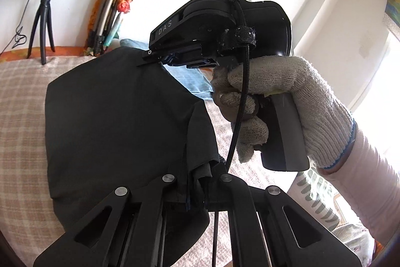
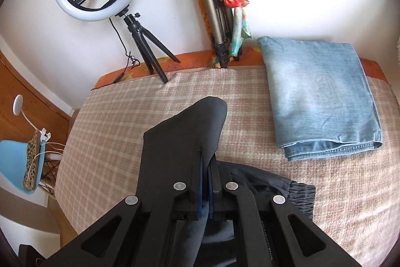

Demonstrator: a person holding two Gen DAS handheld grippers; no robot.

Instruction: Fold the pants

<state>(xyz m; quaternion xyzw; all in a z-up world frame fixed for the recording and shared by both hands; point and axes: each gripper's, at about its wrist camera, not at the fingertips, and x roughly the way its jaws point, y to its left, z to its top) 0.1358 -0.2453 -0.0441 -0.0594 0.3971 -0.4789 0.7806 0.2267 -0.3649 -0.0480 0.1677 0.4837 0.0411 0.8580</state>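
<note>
Lettering "DAS" marks the right gripper clamping black pants.

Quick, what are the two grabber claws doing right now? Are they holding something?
Left gripper: shut on the black pants.
Right gripper: shut on the black pants too.

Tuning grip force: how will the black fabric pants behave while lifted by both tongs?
Likely floppy: the black fabric pants drape and bunch at the left tongs. Probably light, since the thin pinch of the right tongs holds them. The elastic waistband may sag behind.
</note>
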